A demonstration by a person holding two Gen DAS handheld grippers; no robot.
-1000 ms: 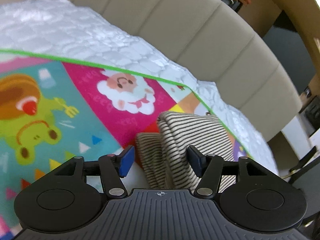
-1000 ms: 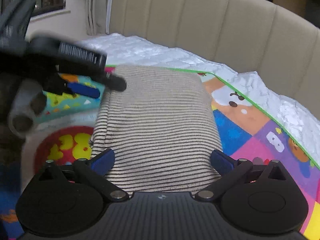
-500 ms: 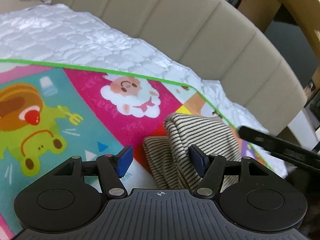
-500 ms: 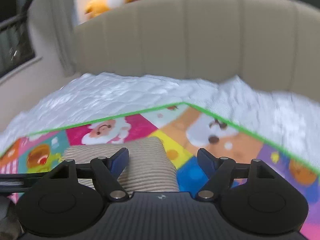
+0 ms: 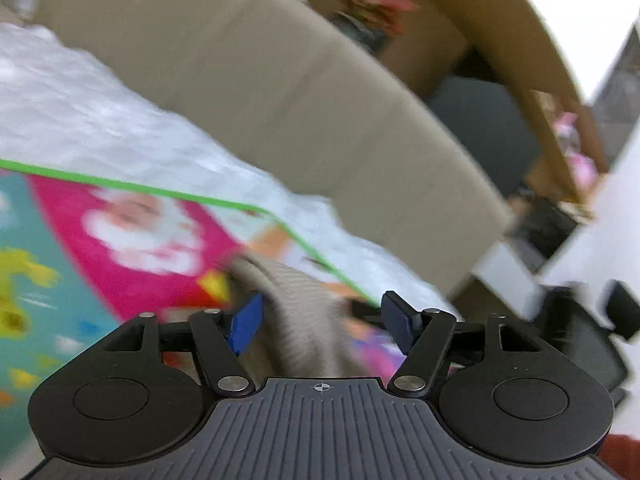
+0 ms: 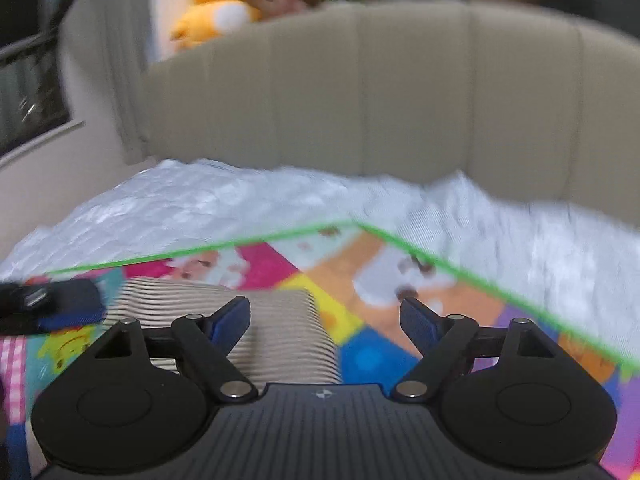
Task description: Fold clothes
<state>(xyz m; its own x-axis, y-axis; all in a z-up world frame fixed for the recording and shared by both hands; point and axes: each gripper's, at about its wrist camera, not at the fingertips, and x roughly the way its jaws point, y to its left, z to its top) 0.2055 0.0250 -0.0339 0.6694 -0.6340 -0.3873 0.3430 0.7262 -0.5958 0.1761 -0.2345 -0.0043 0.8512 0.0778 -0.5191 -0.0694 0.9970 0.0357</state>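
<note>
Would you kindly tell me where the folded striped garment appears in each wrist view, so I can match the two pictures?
Left wrist view: the striped garment sits low and centre, blurred, between the open left tongs.
Right wrist view: it lies lower left, behind the left finger of the open right tongs.
Shared landmark: the green-edged corner of the play mat, just beyond the garment.

Beige padded headboard (image 6: 416, 96) runs across the far side, white quilt (image 6: 208, 204) under a bright kids' mat (image 6: 360, 280), plush toys (image 6: 216, 4) far left, window (image 6: 24, 60) on the left.
</note>
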